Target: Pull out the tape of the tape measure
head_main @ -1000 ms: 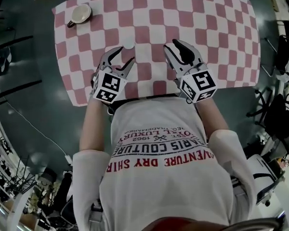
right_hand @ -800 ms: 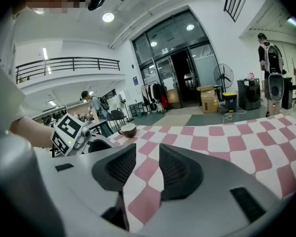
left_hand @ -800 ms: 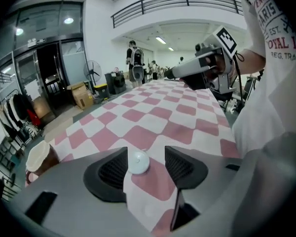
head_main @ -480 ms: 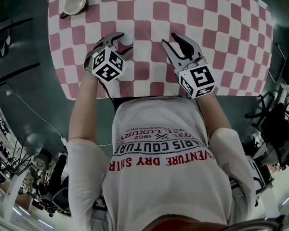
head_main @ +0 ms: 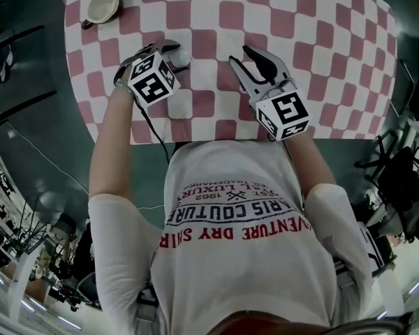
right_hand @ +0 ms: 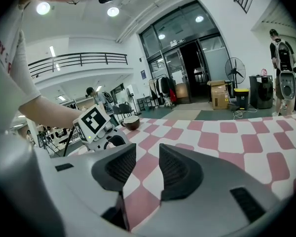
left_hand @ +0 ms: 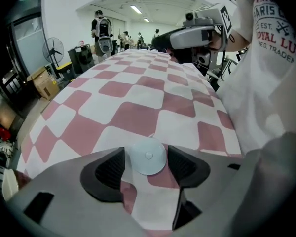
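Note:
The tape measure [head_main: 181, 56] is a small white round case lying flat on the pink-and-white checked tablecloth [head_main: 314, 40]. My left gripper [head_main: 170, 53] reaches over it from the near left. In the left gripper view the case [left_hand: 148, 155] sits between the two dark pads [left_hand: 112, 168], and the jaws are opening, with a slit of cloth showing beside the right pad. No tape shows outside the case. My right gripper [head_main: 239, 54] hovers over the cloth to the right of the case, open, with nothing between its fingers [right_hand: 147, 169].
A cup [head_main: 100, 6] stands at the table's far left corner, also seen as a brown cup [right_hand: 130, 122] past the left gripper's marker cube [right_hand: 94, 121]. The table's near edge [head_main: 216, 139] runs against the person's white shirt. Chairs, a fan and boxes stand off the table.
My left gripper has moved forward and left to the white case, which now lies between its jaws. The right gripper has stayed nearly in place.

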`<state>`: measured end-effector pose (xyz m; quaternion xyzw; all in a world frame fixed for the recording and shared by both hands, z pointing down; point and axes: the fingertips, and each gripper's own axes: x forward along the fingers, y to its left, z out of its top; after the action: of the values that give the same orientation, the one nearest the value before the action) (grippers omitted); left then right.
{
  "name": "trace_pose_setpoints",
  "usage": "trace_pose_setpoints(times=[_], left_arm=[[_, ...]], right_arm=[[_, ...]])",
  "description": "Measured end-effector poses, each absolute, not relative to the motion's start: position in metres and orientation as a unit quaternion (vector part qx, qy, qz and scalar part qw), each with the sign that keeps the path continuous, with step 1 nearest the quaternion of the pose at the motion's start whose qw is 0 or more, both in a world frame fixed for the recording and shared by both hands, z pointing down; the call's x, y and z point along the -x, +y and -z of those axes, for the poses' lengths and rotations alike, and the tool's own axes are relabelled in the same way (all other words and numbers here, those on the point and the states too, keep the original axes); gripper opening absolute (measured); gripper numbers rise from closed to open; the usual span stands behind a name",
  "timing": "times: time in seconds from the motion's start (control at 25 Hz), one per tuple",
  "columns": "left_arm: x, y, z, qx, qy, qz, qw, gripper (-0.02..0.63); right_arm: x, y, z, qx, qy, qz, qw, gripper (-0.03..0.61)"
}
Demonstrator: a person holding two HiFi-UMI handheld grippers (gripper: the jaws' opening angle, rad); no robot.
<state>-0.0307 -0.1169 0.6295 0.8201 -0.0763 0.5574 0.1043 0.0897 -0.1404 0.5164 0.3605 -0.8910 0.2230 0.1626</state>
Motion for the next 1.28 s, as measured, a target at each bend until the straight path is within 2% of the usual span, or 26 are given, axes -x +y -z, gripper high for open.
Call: trace_pose_setpoints(times=[0.2, 0.32, 0.72, 1.0, 1.28], left_arm=[[0.031, -0.117, -0.629, -0.810, -0.035, -0.579, 0.082, 0.271], [0.026, -0.114, -0.629, -0.816, -0.028, -0.573, 0.071, 0.236], [0.027, -0.114, -0.624, -0.823, -0.049, -0.563, 0.055, 0.233], [0.025, -0.117, -0.576, -0.846, -0.072, -0.526, 0.051, 0.233], [0.022, -0.102, -0.516, -0.855, -0.037, -0.518, 0.012, 0.233]], right_arm=[[-0.093, -0.142, -0.518, -0.366, -0.886, -0.230, 0.164, 0.161], [-0.094, -0.143, -0.519, -0.371, -0.884, -0.231, 0.167, 0.161], [-0.084, -0.139, -0.508, -0.377, -0.882, -0.224, 0.176, 0.161], [-0.070, -0.134, -0.482, -0.364, -0.894, -0.198, 0.172, 0.160], [-0.037, -0.101, -0.451, -0.283, -0.931, -0.155, 0.172, 0.160]])
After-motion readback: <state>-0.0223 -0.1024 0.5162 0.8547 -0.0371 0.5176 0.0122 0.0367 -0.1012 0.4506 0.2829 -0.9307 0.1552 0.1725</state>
